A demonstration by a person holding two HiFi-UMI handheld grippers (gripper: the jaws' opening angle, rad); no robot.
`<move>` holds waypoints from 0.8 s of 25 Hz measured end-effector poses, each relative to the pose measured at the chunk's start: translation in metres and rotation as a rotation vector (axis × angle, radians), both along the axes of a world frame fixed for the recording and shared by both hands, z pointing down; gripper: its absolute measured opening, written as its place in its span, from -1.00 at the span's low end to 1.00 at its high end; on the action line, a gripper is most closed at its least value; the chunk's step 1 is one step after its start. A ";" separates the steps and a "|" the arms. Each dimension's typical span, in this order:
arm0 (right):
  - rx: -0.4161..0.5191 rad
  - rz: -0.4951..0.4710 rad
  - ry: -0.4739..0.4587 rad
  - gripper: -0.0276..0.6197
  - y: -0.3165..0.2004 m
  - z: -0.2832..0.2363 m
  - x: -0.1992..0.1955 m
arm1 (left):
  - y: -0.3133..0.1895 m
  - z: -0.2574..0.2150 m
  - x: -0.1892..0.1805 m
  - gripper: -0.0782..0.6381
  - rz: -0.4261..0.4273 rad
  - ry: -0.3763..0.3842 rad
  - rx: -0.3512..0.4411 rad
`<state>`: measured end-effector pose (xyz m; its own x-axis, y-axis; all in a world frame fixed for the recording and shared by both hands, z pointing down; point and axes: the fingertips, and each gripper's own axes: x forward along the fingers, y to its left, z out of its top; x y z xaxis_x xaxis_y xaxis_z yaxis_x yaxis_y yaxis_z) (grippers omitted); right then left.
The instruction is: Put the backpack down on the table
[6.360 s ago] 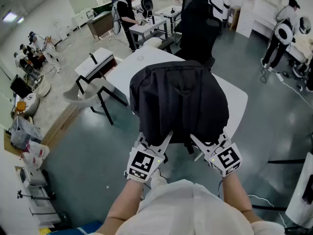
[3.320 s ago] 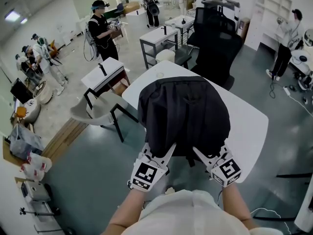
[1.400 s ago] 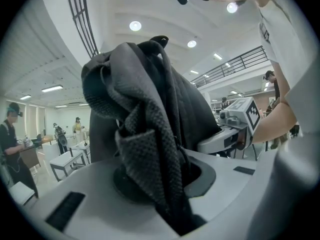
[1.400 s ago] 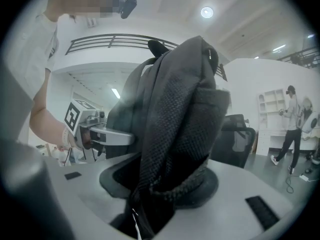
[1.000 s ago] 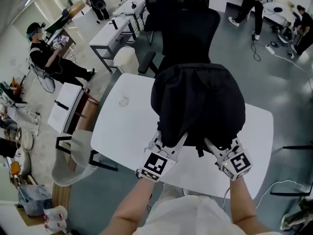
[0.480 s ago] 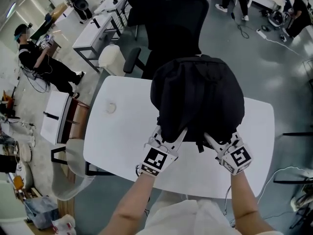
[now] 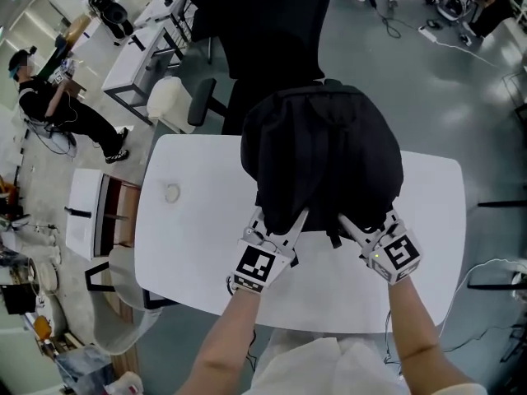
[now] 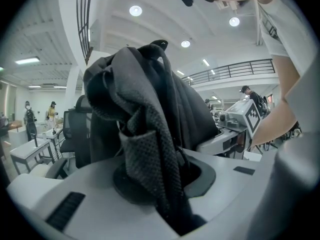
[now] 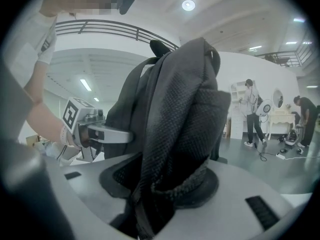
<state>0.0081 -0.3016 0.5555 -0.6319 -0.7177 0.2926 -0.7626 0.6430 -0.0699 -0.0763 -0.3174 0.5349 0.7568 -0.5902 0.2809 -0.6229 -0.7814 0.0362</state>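
A black backpack [image 7: 321, 151] hangs over the far half of the white table [image 7: 193, 245], held up from its near side by both grippers. My left gripper [image 7: 290, 223] is shut on a mesh shoulder strap [image 8: 150, 156], which runs down between its jaws. On the other side, my right gripper [image 7: 352, 225] is shut on the second padded mesh strap [image 9: 182, 134]. From the left gripper view the right gripper [image 8: 227, 136] shows beside the bag, and the left gripper [image 9: 97, 129] shows in the right gripper view. Whether the bag's bottom touches the table is hidden.
A black office chair [image 7: 263, 31] stands just beyond the table's far edge, behind the bag. A small round mark [image 7: 170, 192] lies on the table's left part. A white stool [image 7: 169, 99] and a small side table [image 7: 86, 216] stand to the left; a person [image 7: 58, 101] sits further off.
Both grippers and the backpack have come down and forward over the table, and the bag hangs lower above it. The grips on the straps are unchanged.
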 end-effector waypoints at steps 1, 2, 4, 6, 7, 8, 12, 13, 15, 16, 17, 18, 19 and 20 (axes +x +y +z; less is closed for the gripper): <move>-0.003 0.005 0.000 -0.30 -0.001 0.002 0.001 | -0.001 0.002 0.001 -0.51 0.001 -0.001 -0.001; -0.007 0.010 -0.001 -0.30 -0.002 0.004 0.003 | -0.002 0.004 0.003 -0.51 0.002 -0.002 -0.003; -0.016 0.021 -0.003 -0.30 -0.003 0.009 0.005 | -0.005 0.008 0.005 -0.51 0.005 -0.004 -0.005; -0.023 0.028 -0.006 -0.30 -0.004 0.015 0.006 | -0.007 0.013 0.005 -0.51 0.004 -0.006 -0.007; -0.025 0.032 -0.006 -0.30 -0.005 0.017 0.006 | -0.008 0.016 0.005 -0.51 0.003 -0.006 -0.009; -0.027 0.035 -0.005 -0.30 -0.005 0.020 0.006 | -0.010 0.018 0.005 -0.51 0.003 -0.006 -0.011; -0.041 0.044 -0.006 -0.30 -0.005 0.030 0.007 | -0.011 0.027 0.006 -0.51 0.001 -0.004 -0.027; -0.047 0.046 -0.008 -0.30 -0.005 0.033 0.007 | -0.010 0.030 0.006 -0.51 0.001 -0.007 -0.032; -0.065 0.050 -0.015 -0.29 -0.005 0.043 0.007 | -0.010 0.039 0.006 -0.51 0.000 -0.015 -0.047; -0.076 0.050 -0.016 -0.29 -0.004 0.049 0.007 | -0.010 0.044 0.006 -0.51 0.000 -0.019 -0.057; -0.086 0.051 -0.017 -0.29 -0.003 0.054 0.006 | -0.009 0.049 0.005 -0.51 -0.001 -0.021 -0.067; -0.091 0.051 -0.016 -0.29 -0.003 0.057 0.005 | -0.009 0.052 0.004 -0.51 -0.001 -0.021 -0.075; -0.092 0.050 -0.016 -0.29 -0.003 0.059 0.005 | -0.009 0.055 0.003 -0.51 0.001 -0.020 -0.080; -0.091 0.049 -0.017 -0.29 -0.003 0.060 0.005 | -0.010 0.056 0.003 -0.51 0.003 -0.019 -0.083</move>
<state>0.0130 -0.3046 0.6153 -0.6023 -0.7184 0.3480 -0.7910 0.5957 -0.1394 -0.0733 -0.3271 0.5910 0.7525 -0.5619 0.3434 -0.6218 -0.7781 0.0893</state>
